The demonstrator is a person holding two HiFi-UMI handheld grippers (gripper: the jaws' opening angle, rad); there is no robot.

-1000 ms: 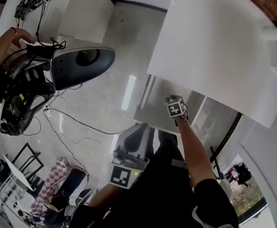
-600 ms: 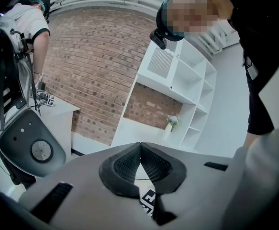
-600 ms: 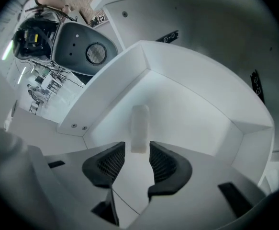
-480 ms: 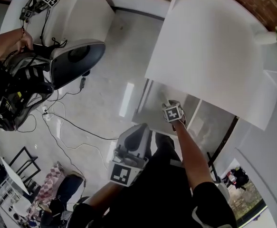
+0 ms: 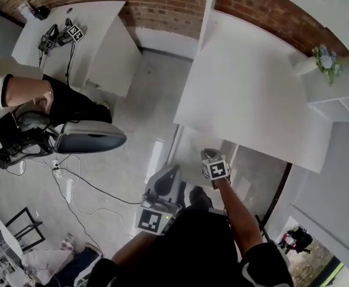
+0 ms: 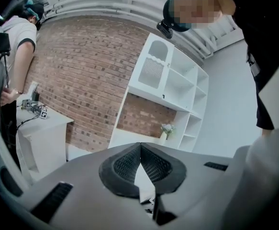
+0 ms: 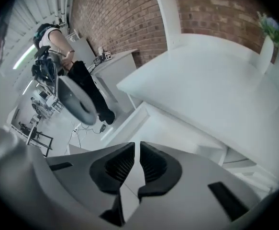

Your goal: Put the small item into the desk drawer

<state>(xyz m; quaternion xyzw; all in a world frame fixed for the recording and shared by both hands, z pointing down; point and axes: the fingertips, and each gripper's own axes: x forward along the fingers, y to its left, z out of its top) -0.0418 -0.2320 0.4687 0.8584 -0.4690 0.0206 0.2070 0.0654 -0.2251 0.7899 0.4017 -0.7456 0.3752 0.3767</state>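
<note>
Two white desks were counted: one large desk (image 5: 252, 82) and one smaller desk (image 5: 99, 26). One drawer (image 5: 189, 145) was seen pulled out under the large desk. One office chair (image 5: 90, 139), one small plant (image 5: 325, 57) and one white shelf unit (image 6: 172, 80) were counted. One other person (image 5: 12, 91) was seen.

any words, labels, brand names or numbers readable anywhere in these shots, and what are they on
No text can be read in any view.
Lower marker cube: black and white square pattern, no letters.
Upper marker cube: likewise a pattern only.
Marker tag on the far white desk: pattern only.
Pale object at that desk's back corner: too small to read.
</note>
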